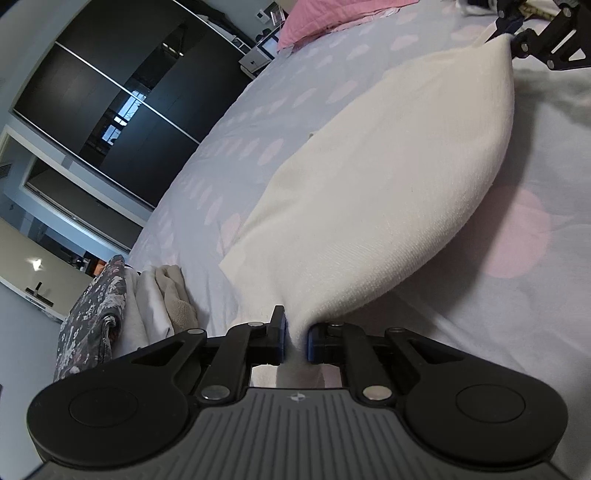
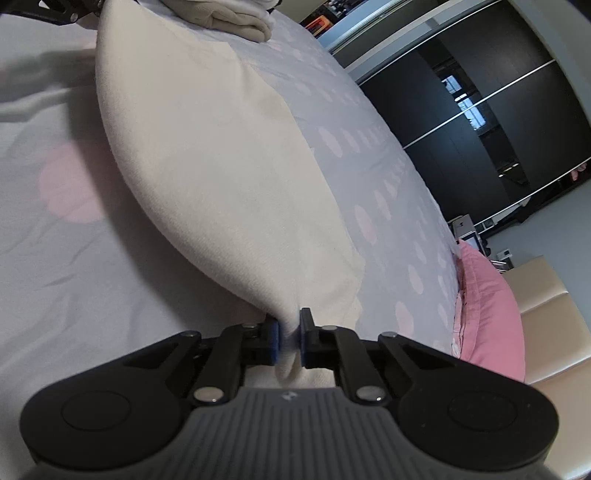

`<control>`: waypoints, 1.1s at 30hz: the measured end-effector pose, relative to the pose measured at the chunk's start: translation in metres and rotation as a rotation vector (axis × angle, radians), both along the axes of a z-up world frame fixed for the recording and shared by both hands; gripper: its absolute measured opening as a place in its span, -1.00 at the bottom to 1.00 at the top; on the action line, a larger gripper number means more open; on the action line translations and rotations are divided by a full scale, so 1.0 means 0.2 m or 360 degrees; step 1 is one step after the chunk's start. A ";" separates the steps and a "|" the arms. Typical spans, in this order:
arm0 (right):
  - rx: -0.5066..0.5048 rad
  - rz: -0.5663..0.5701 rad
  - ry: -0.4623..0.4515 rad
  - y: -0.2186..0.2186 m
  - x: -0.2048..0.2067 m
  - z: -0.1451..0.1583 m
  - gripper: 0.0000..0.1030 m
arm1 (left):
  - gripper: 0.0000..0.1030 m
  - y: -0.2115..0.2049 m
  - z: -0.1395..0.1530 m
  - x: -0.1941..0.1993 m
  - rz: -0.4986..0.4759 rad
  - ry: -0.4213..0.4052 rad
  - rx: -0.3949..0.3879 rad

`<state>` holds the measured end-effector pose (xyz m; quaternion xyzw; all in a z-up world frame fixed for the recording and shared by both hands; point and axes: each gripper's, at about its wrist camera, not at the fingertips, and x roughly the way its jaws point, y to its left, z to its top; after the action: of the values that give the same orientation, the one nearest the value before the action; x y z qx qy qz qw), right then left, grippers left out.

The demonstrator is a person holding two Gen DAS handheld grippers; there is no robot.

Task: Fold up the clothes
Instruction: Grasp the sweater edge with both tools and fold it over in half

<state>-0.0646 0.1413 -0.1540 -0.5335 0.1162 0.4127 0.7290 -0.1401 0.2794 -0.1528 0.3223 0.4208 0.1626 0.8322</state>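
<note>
A cream cloth [image 1: 388, 177] is stretched between my two grippers above the bed, its lifted edge casting a shadow on the sheet. My left gripper [image 1: 296, 338] is shut on one corner of the cloth, the fabric bunched between its blue pads. The right gripper [image 1: 508, 35] shows at the top right of the left wrist view, pinching the opposite corner. In the right wrist view the same cream cloth [image 2: 229, 166] runs away from my right gripper [image 2: 289, 339], which is shut on its corner. The left gripper's black linkage peeks in at the top left edge there.
The bed has a pale grey sheet [image 1: 236, 155] with pink dots. A pile of folded clothes [image 1: 147, 302], flowered and white, lies on the bed at the left; the same pile [image 2: 236, 18] shows in the right wrist view. A pink pillow [image 2: 487, 306] lies at the bed's head. Dark sliding wardrobe doors [image 1: 110, 99] stand beyond.
</note>
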 end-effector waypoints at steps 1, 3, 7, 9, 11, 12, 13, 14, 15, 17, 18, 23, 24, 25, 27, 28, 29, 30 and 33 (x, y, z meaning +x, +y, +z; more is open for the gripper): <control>-0.0012 0.0008 0.0008 -0.02 -0.02 0.02 -0.79 | -0.84 -0.01 0.02 -0.02 -0.0008 0.0008 -0.0009; -0.0052 0.0032 0.0030 -0.05 -0.07 0.05 -0.79 | -0.84 -0.03 0.05 -0.07 -0.0024 0.0023 -0.0027; -0.0128 0.0088 0.0071 -0.11 -0.16 0.12 -0.79 | -0.84 -0.07 0.13 -0.16 -0.0040 0.0035 -0.0069; -0.0136 0.0091 0.0114 -0.15 -0.20 0.16 -0.79 | -0.84 -0.09 0.16 -0.21 -0.0039 0.0033 -0.0093; -0.0154 0.0110 0.0145 -0.21 -0.25 0.19 -0.79 | -0.84 -0.12 0.19 -0.27 -0.0060 0.0057 -0.0104; -0.0167 0.0122 0.0162 -0.24 -0.27 0.20 -0.79 | -0.84 -0.14 0.20 -0.30 -0.0070 0.0069 -0.0110; -0.0182 0.0135 0.0181 -0.27 -0.29 0.21 -0.79 | -0.84 -0.16 0.20 -0.33 -0.0083 0.0085 -0.0115; -0.0198 0.0148 0.0199 -0.29 -0.32 0.21 -0.79 | -0.84 -0.18 0.20 -0.36 -0.0098 0.0108 -0.0121; -0.0213 0.0161 0.0218 -0.32 -0.34 0.21 -0.78 | -0.84 -0.20 0.20 -0.39 -0.0113 0.0130 -0.0126; -0.0241 0.0171 0.0259 -0.35 -0.37 0.19 -0.78 | -0.84 -0.22 0.17 -0.41 -0.0134 0.0190 -0.0135; -0.0260 0.0173 0.0271 -0.36 -0.38 0.17 -0.78 | -0.84 -0.22 0.15 -0.41 -0.0143 0.0223 -0.0139; -0.0358 0.0184 0.0351 -0.37 -0.41 0.06 -0.78 | -0.84 -0.24 0.03 -0.41 -0.0185 0.0394 -0.0156; -0.0371 0.0183 0.0370 -0.37 -0.40 0.04 -0.78 | -0.84 -0.25 0.00 -0.41 -0.0192 0.0430 -0.0158; -0.0380 0.0180 0.0386 -0.37 -0.40 0.03 -0.78 | -0.84 -0.25 -0.02 -0.41 -0.0196 0.0460 -0.0160; -0.0395 0.0177 0.0408 -0.37 -0.40 0.01 -0.77 | -0.84 -0.24 -0.06 -0.41 -0.0195 0.0497 -0.0166; -0.0400 0.0177 0.0416 -0.37 -0.40 0.00 -0.76 | -0.84 -0.24 -0.07 -0.41 -0.0195 0.0515 -0.0169; -0.0404 0.0174 0.0425 -0.37 -0.39 0.00 -0.75 | -0.84 -0.24 -0.09 -0.41 -0.0195 0.0529 -0.0171; -0.0409 0.0174 0.0431 -0.37 -0.39 -0.01 -0.74 | -0.84 -0.24 -0.09 -0.41 -0.0195 0.0534 -0.0170; -0.0423 0.0179 0.0446 -0.37 -0.39 -0.02 -0.63 | -0.84 -0.24 -0.09 -0.41 -0.0188 0.0539 -0.0174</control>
<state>-0.1429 0.0678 -0.1572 -0.5680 0.2402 0.5040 0.6047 -0.2217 0.2315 -0.1705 0.3235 0.5435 0.0337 0.7738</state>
